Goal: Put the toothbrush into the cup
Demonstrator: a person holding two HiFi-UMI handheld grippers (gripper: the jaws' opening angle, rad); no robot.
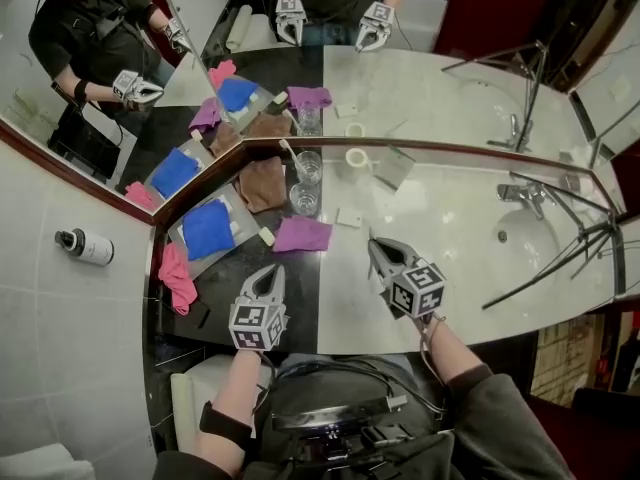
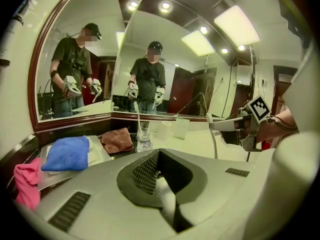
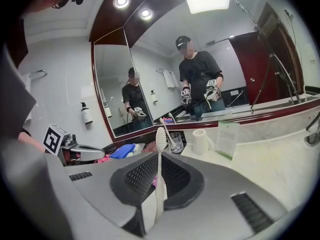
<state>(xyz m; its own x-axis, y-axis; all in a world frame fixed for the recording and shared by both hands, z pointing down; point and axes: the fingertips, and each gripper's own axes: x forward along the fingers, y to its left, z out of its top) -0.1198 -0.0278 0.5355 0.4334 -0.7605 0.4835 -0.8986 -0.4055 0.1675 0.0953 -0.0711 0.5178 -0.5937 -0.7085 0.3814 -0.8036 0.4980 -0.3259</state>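
Bathroom vanity, mirrors meeting in a corner. Right gripper (image 1: 378, 250) over the pale marble counter (image 1: 450, 248), clenched on a white toothbrush (image 3: 159, 185): handle pinched between the jaws, bristle head standing upright above them. Left gripper (image 1: 270, 278) over the dark strip of counter, jaws pressed together, nothing in them. Glass cup (image 1: 306, 183) stands near the mirror corner, well apart from both grippers; a second toothbrush (image 1: 288, 150) already leans inside it. Brown cloth (image 1: 262, 183) just beside the cup on its left, purple cloth (image 1: 302, 234) in front of it. Blue cloth (image 1: 207, 228) and pink cloth (image 1: 177, 276) further left. Sink basin (image 1: 540, 243) at far right.
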